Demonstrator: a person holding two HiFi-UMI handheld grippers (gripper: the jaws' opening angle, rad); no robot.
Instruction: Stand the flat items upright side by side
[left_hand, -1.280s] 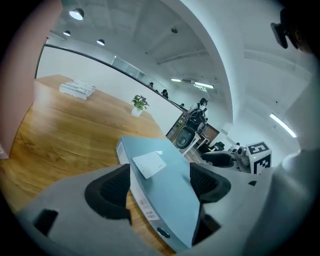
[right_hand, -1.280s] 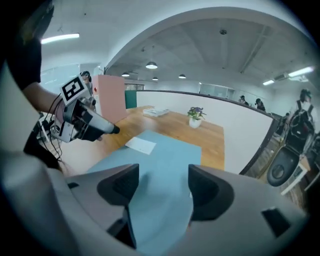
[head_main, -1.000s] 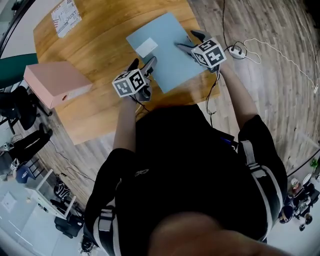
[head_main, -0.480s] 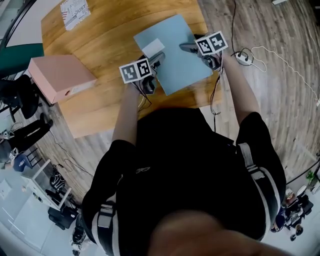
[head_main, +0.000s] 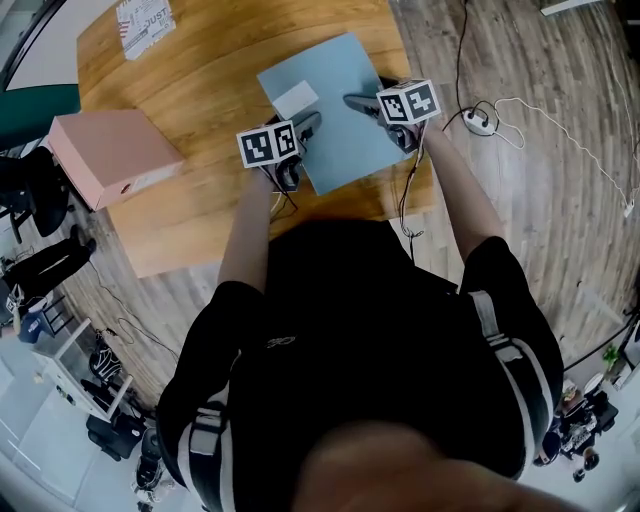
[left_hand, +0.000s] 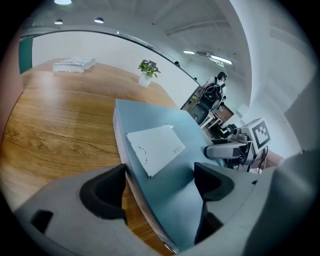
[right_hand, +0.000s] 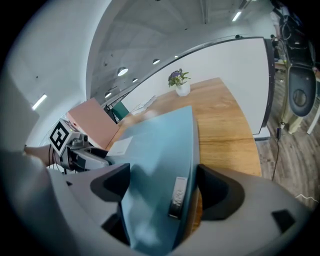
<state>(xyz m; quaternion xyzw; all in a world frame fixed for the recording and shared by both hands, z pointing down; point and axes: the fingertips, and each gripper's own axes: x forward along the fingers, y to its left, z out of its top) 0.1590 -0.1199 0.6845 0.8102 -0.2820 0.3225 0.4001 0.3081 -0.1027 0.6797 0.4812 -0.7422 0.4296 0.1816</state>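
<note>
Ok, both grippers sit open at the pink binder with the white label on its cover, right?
Not pink. The head view shows the left gripper and right gripper open at the blue-grey binder with the white label on its cover; the pink box lies apart, further left.

Bright, even light from ceiling lights (left_hand: 220, 59); shadows soft. Heavy fisheye bending at edges; black corners in both gripper views. Near foreground slightly blurred.

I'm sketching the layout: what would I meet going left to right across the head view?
From the left: pink box → left gripper → right gripper → white power strip on the floor. The blue folder spans both grippers, so it has no clear place.
</note>
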